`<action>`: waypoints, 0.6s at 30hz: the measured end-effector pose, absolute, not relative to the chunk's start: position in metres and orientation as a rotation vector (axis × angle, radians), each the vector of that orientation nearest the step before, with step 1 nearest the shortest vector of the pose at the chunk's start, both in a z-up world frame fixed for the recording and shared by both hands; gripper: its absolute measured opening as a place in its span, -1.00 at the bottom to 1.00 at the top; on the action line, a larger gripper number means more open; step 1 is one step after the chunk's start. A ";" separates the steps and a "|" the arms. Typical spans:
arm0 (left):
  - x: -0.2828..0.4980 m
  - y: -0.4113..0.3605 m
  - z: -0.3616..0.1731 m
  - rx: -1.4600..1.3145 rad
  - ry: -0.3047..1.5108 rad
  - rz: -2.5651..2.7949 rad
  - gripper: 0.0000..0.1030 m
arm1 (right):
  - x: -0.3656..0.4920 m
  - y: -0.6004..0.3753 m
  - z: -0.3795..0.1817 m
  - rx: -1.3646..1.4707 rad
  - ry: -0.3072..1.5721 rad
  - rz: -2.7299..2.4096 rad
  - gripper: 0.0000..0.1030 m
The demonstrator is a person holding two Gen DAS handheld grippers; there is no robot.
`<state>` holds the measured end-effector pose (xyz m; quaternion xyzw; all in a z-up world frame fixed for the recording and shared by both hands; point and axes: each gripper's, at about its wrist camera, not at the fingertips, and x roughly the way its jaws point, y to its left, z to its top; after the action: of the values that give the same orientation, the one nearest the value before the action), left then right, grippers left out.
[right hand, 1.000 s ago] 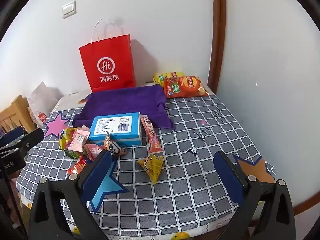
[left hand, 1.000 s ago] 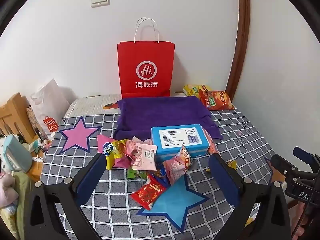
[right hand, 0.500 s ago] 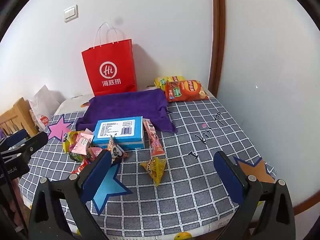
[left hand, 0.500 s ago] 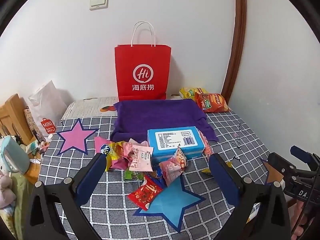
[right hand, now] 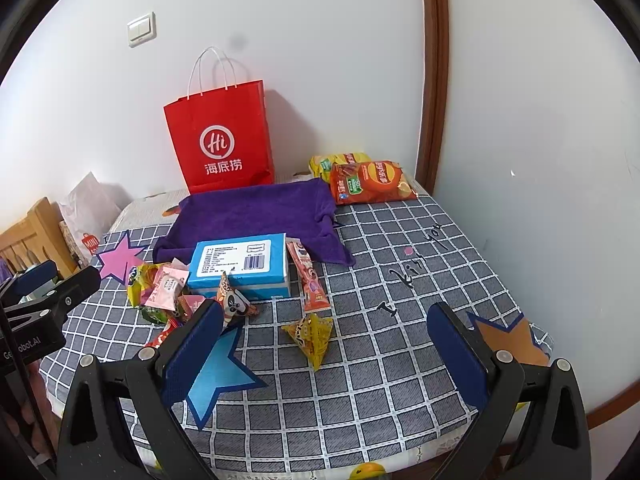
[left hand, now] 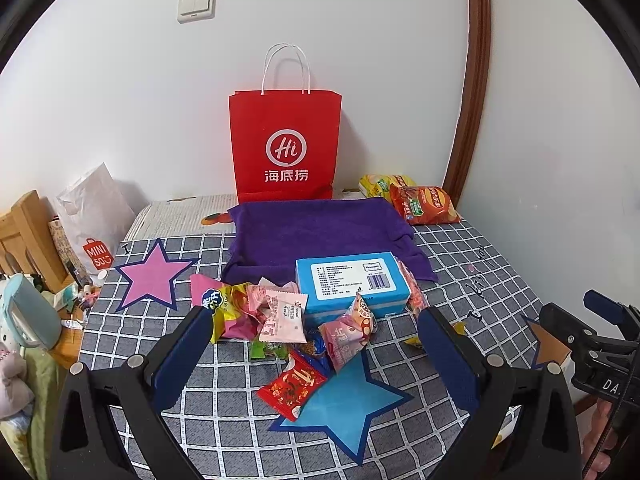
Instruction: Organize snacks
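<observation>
Task looks barely begun. Left gripper spread wide and empty, hovering above the snack pile; right gripper also released, holding nothing, above the yellow triangular packet. Snacks are scattered loose on the tabletop, mostly just in front and left of the blue box; a long pink packet lies right beside the box. Two chip bags sit behind the box near the wall. Purple cloth behind the box is bare; red paper bag upright beyond. Nothing sorted yet, all left.
</observation>
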<state>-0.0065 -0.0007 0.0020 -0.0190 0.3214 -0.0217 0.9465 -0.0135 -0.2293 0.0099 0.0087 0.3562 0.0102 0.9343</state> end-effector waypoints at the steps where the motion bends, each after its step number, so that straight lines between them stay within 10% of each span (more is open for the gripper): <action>1: -0.007 -0.001 0.002 -0.038 0.654 -0.044 0.99 | -0.014 -0.229 0.010 0.018 0.727 0.021 0.96; 18: -0.008 0.000 0.002 -0.038 0.654 -0.043 0.99 | -0.016 -0.232 0.012 0.033 0.721 0.021 0.96</action>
<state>-0.0080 -0.0004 0.0015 -0.0184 0.3211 -0.0213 0.9466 -0.0164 -0.2317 0.0116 0.0163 0.3527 0.0103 0.9355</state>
